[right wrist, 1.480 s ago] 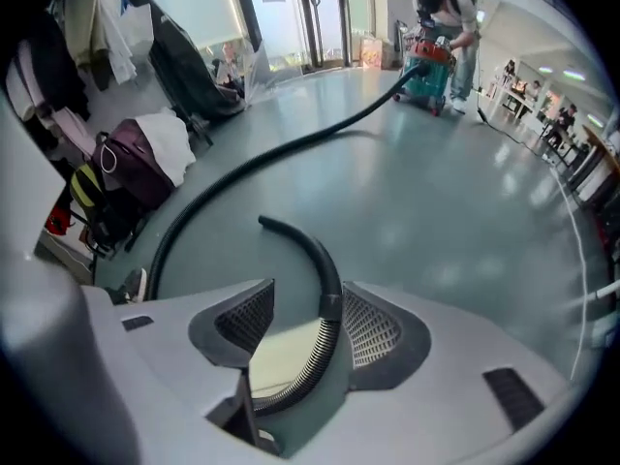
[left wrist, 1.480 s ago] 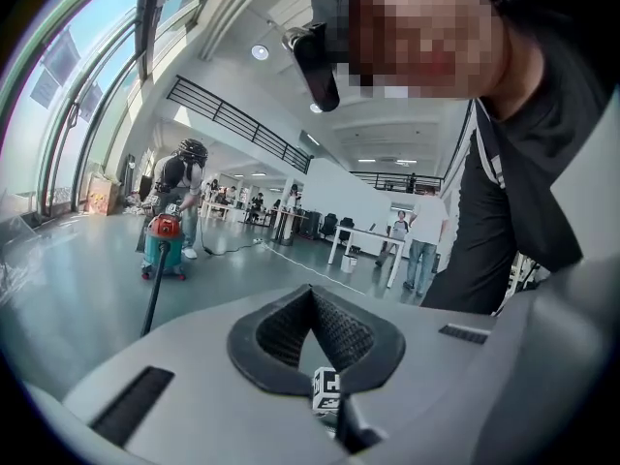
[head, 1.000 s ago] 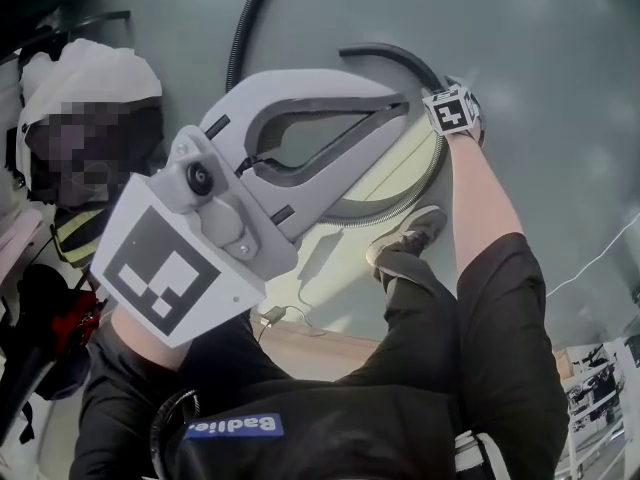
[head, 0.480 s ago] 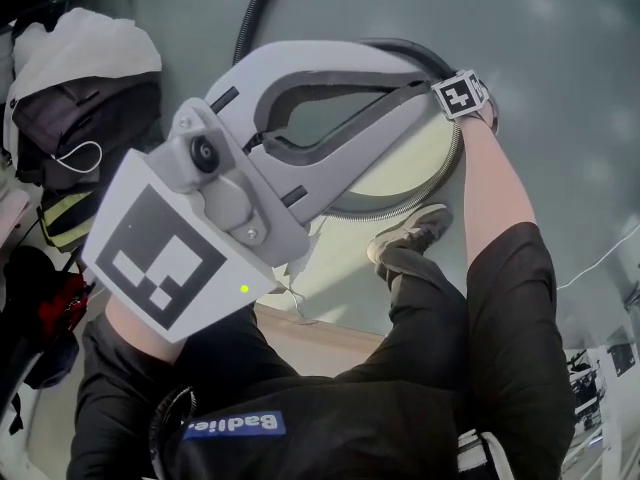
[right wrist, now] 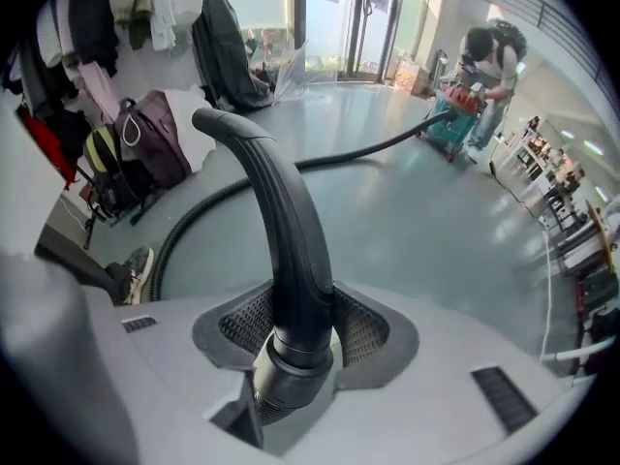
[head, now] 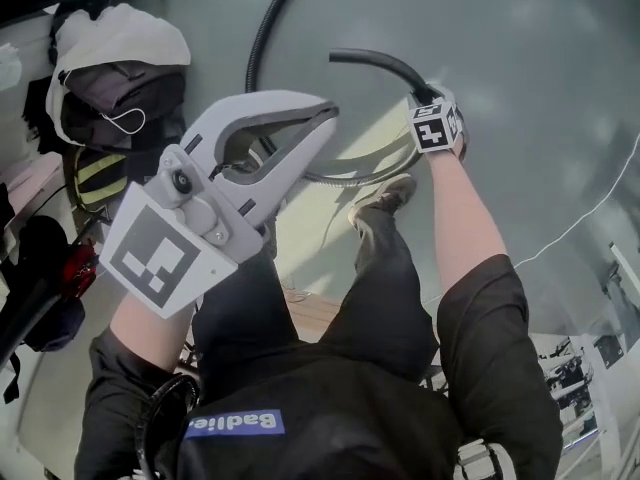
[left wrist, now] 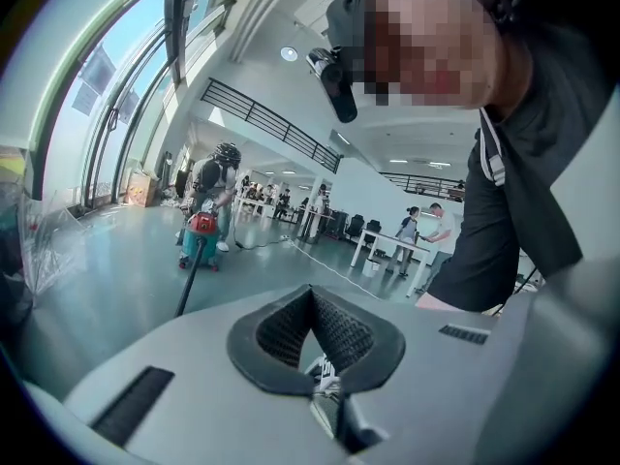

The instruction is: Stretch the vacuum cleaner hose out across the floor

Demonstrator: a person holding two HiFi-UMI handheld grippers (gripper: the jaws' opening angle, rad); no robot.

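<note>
My right claw (right wrist: 302, 332), jaws just closed in, clamped round the hose (right wrist: 291, 211) at its curved handle, held above the floor (right wrist: 436, 231) — hose trailing off to the vacuum (right wrist: 453, 124), my left claw (head: 326, 115) closed, empty

I had two claws out there, left claw (head: 322, 118) and right claw (right wrist: 302, 329). I counted one vacuum hose (right wrist: 291, 211), one vacuum cleaner (right wrist: 453, 114), one shoe (head: 385, 196) showing, and two bags I could tell apart: a maroon bag (right wrist: 150, 139), a yellow backpack (right wrist: 97, 163).
</note>
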